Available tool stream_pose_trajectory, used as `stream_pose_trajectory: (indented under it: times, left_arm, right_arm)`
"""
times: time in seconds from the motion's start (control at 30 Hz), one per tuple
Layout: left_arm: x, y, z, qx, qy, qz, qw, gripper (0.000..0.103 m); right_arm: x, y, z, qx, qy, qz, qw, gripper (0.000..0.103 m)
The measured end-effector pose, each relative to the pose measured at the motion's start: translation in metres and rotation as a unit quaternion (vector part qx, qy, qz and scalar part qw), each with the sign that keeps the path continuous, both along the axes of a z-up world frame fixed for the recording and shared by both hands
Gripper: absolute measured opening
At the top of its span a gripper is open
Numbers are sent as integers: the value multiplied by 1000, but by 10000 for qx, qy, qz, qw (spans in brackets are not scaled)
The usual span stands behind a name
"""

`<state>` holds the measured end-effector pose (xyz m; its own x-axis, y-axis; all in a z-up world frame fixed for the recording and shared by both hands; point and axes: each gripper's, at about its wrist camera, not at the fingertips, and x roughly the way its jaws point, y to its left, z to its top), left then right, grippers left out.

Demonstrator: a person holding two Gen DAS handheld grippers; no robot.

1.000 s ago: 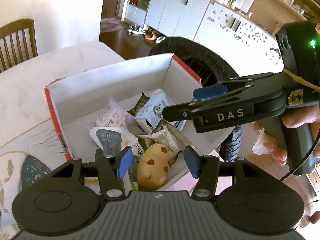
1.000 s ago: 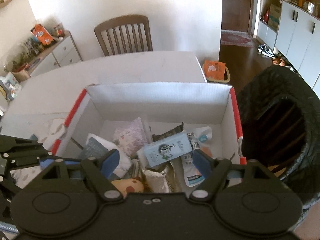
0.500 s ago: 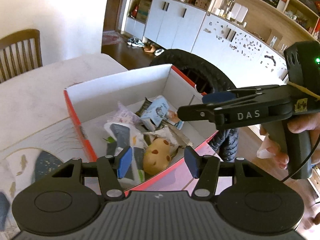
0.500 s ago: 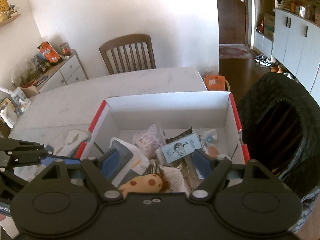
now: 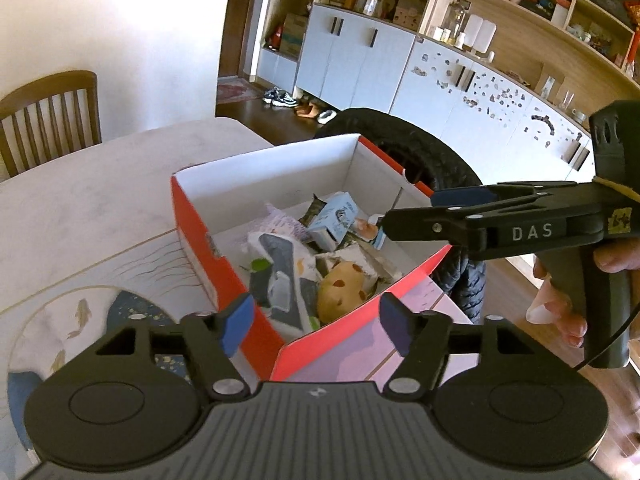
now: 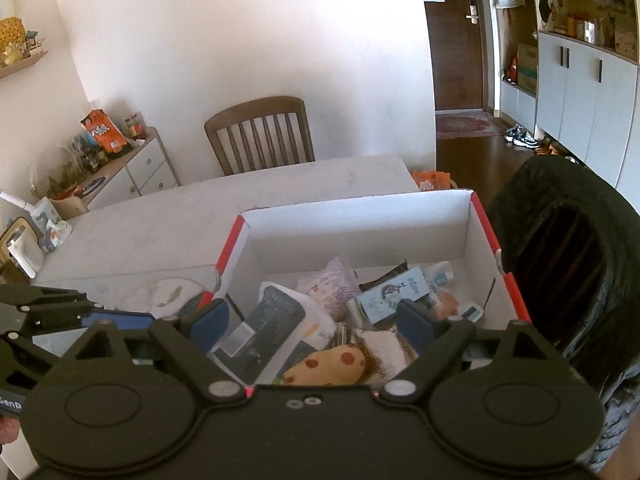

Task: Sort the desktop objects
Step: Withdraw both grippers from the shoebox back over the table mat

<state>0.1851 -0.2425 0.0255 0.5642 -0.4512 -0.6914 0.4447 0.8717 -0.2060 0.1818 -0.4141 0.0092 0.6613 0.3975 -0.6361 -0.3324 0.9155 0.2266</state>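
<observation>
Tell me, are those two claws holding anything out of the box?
Nothing is held. The left gripper and right gripper are both opening with nothing between their pads, above the cardboard box.

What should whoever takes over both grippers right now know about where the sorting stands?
Left gripper: jaws opening, nothing between them, held above the near corner of the red and white box.
Right gripper: jaws opening, empty, above the box's near edge.
Things: the spotted yellow plush, the light blue carton, the dark grey and white packet and other wrappers all lie inside the box on the table.
Done: those items are boxed.
Left: apparently little; check the table around the box for strays.
</observation>
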Motion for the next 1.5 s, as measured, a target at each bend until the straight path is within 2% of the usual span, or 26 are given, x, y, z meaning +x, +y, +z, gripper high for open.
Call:
stream_pose_trajectory:
  times: [0.17,0.3,0.43,0.93,1.27,1.5]
  left_arm:
    - [-7,17,1,-57,-60,71,9999,83]
    - [-14,31,2,-80,-114,87,9999,87]
    - [-23,43,3,-105,-160,73,9998,101]
    - [-59,103,3,-43,-355,329,9988,101]
    - [-81,146,-8,-37,-290,505,9983,101]
    - [-92,172,-18,135,-262,649,9975,101]
  right_arm:
    - [-11,11,1,50,-73,-51,9999,93]
    - [-19,23,1,6,-119,-77,9999,93]
    - [-28,37,1,7,-140,-85,9999,93]
    - [-62,106,-2,-269,-263,2,9993,93]
    - [-75,146,-11,-355,-203,78,9991,93]
    - [-76,169,-19,-373,-130,115,9992,93]
